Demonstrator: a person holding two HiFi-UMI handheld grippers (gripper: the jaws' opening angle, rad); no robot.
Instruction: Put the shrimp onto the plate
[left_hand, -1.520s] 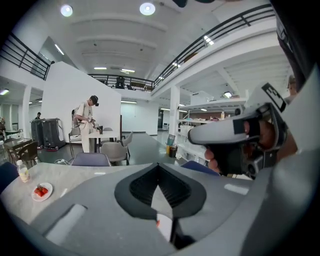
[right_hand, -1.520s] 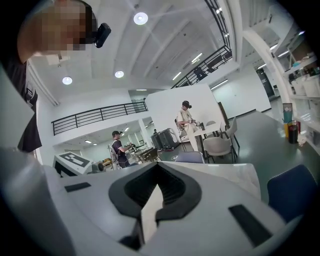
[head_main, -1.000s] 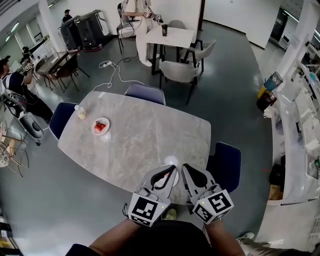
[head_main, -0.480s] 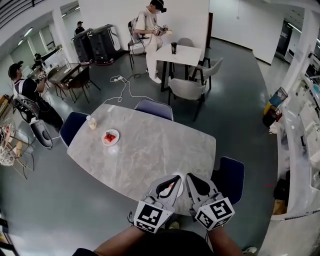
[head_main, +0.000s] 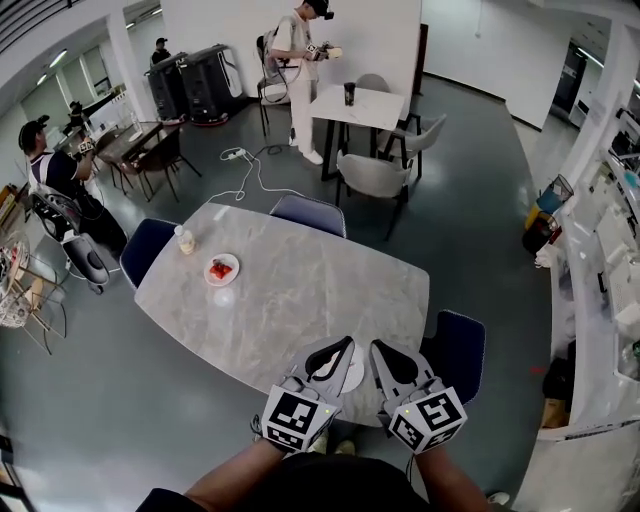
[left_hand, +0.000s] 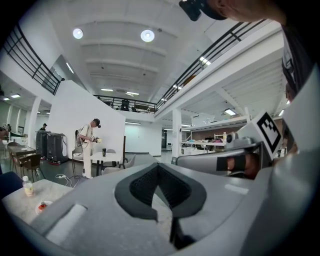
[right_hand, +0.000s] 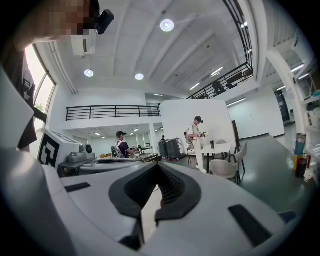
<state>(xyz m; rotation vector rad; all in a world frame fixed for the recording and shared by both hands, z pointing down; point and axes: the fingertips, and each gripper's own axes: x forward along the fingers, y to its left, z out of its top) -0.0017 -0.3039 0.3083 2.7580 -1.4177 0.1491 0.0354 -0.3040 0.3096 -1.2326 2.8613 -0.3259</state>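
Marble counter (head_main: 300, 290) carries red shrimp (head_main: 219, 270) on a small plate (head_main: 234, 263); left tool (head_main: 345, 343) and right tool (head_main: 377, 346) both closed, empty.

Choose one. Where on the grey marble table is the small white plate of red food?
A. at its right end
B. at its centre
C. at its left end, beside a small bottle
C: the head view shows the small white plate at the grey marble table's left end, by the small bottle.

Grey left tongs (head_main: 341, 349) and right tongs (head_main: 381, 351) carry black-and-white marker cubes (head_main: 296, 418).
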